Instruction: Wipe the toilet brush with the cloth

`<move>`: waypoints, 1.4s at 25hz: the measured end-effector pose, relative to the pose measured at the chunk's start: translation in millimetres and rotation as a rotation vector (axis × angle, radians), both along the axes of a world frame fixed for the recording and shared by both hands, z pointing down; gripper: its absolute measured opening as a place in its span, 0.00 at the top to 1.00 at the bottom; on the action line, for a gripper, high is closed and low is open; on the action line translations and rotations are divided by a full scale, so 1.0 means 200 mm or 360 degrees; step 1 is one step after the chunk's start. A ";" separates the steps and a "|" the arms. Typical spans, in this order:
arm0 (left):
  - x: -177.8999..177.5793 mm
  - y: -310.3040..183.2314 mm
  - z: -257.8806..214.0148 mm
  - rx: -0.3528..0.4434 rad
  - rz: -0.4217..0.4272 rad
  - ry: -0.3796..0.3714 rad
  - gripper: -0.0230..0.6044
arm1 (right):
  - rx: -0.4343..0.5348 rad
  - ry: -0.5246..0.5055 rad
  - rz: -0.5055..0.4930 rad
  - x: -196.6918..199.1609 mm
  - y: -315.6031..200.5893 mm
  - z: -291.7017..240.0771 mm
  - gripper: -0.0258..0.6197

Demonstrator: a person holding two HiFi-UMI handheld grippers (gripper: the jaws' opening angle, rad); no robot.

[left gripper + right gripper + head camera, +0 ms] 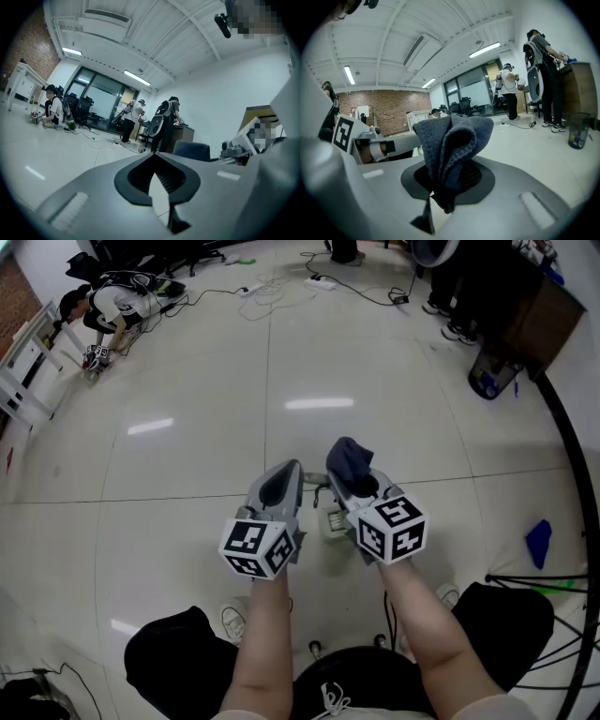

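Observation:
A dark blue-grey cloth (349, 458) is bunched up and pinched in my right gripper (356, 482), which is held up in front of me; in the right gripper view the cloth (452, 145) stands out of the jaws of the right gripper (447, 161). My left gripper (287, 474) is level with it on the left, jaws together and holding nothing (154, 161). A small white object (331, 519) shows on the floor between the two grippers, mostly hidden. I cannot tell whether it is the toilet brush.
Pale tiled floor (281, 399) lies ahead. A person (112, 306) crouches far left by a white rack (28, 362). Cables (281, 285) trail at the back. A bin (492, 376) and dark desk (544, 320) stand right, with a blue rag (539, 542).

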State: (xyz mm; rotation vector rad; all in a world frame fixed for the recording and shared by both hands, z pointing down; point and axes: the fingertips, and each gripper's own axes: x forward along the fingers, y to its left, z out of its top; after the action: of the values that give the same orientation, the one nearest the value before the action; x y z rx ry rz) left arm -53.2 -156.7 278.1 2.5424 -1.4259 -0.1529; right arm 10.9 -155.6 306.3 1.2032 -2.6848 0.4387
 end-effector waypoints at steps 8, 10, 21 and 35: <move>-0.03 0.01 0.02 -0.0001 -0.0016 0.0118 0.95 | -0.0096 0.0106 0.0019 0.14 0.03 0.39 0.85; -0.02 0.01 0.02 0.0003 -0.0005 0.0139 0.95 | -0.0137 0.0157 0.0014 0.18 0.04 0.51 0.85; 0.02 0.02 0.00 0.0054 0.0001 0.0104 0.95 | -0.0420 0.0323 0.0027 0.27 0.13 1.08 0.85; 0.03 0.05 -0.02 0.0053 0.0043 0.0134 0.95 | -0.0557 0.0280 -0.0394 0.03 0.48 1.08 0.85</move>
State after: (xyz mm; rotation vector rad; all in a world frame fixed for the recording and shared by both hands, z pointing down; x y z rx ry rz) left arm -46.9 -147.5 274.0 2.5478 -1.3685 -0.2779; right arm 16.4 -60.5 522.9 0.7645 -2.4321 0.6914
